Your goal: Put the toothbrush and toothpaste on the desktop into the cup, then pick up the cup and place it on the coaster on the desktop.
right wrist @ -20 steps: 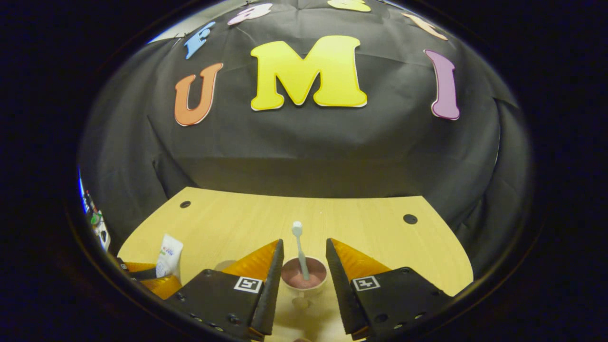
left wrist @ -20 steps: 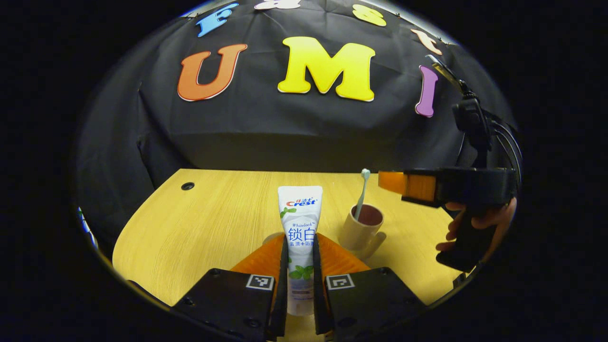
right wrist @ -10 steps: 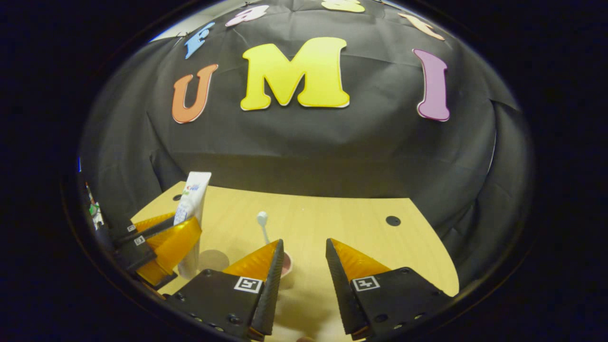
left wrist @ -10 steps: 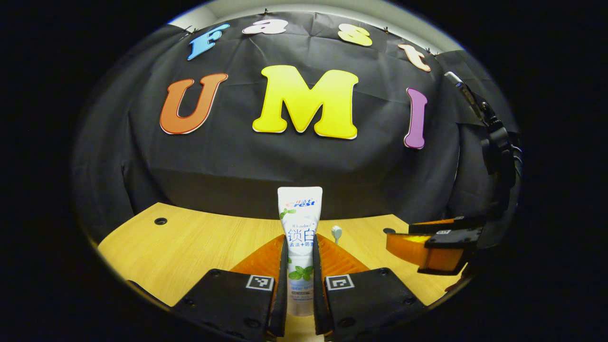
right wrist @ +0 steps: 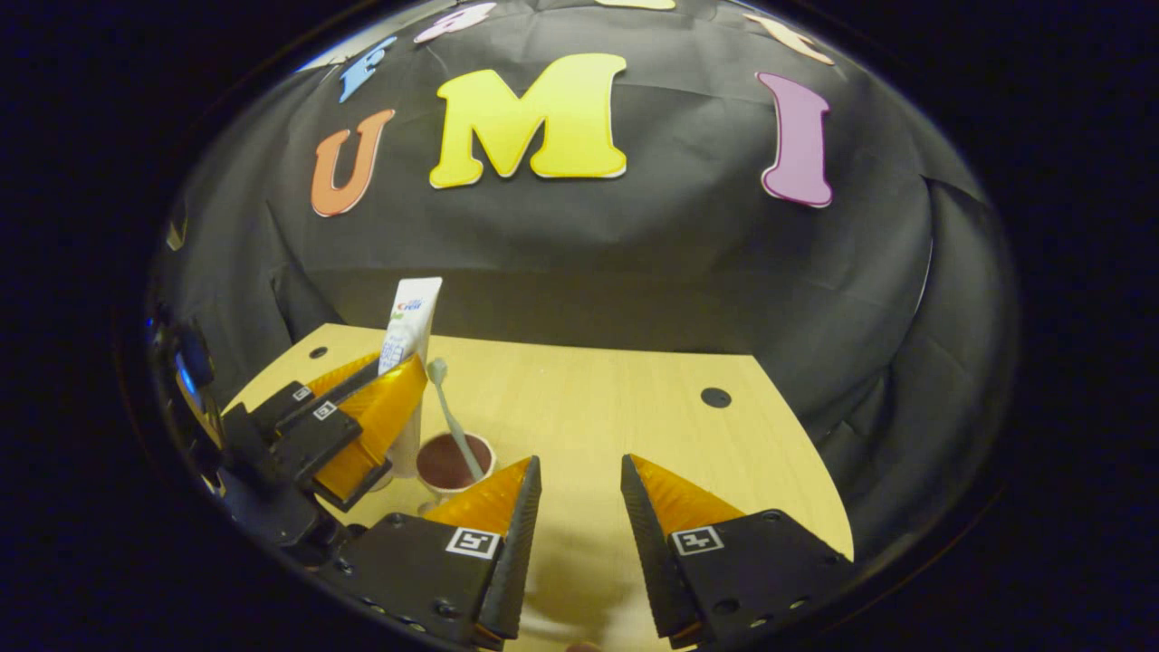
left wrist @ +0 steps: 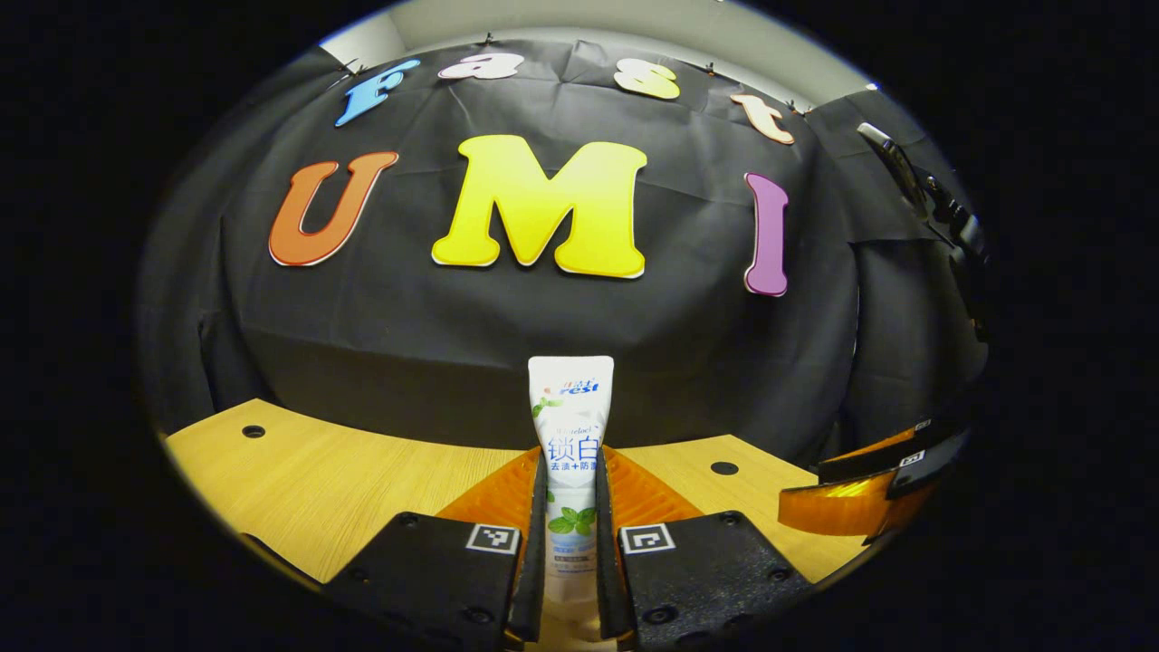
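Observation:
My left gripper (left wrist: 571,457) is shut on a white toothpaste tube (left wrist: 570,426), which stands upright between its fingers, above the wooden desktop (left wrist: 317,480). In the right gripper view the same tube (right wrist: 412,317) is held by the left gripper (right wrist: 403,398) just left of a beige cup (right wrist: 453,464). Whether it hangs over the rim or beside it, I cannot tell. A toothbrush (right wrist: 450,412) stands in the cup, head up. My right gripper (right wrist: 579,466) is open with nothing between its fingers, to the right of the cup. It also appears at the right edge of the left gripper view (left wrist: 860,493).
The desktop (right wrist: 616,417) has small dark cable holes, one at the back right (right wrist: 715,397) and one at the back left (right wrist: 318,352). The black cloth wall rises just behind the table's far edge.
The left gripper has lifted the toothpaste and carried it over to the cup. The right gripper has drawn back to the right, so the cup now sits left of its fingers.

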`<action>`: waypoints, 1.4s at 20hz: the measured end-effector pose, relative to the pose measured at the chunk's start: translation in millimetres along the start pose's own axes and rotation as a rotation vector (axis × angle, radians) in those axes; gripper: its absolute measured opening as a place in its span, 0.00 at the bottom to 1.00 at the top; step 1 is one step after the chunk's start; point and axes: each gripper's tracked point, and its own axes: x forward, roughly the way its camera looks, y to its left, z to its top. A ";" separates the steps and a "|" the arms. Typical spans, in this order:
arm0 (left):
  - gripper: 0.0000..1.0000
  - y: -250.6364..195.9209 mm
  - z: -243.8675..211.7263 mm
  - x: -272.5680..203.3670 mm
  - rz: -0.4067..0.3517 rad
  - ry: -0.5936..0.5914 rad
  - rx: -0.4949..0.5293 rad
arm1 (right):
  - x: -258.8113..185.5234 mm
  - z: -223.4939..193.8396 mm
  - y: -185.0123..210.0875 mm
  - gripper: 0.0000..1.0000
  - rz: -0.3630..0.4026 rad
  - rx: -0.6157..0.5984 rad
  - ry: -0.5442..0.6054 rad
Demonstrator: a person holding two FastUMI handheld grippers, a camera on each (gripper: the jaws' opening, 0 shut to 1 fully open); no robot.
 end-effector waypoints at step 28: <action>0.93 13.0 -14.6 -27.4 0.030 0.064 -0.005 | -3.2 -17.0 3.1 0.55 -0.020 0.047 0.031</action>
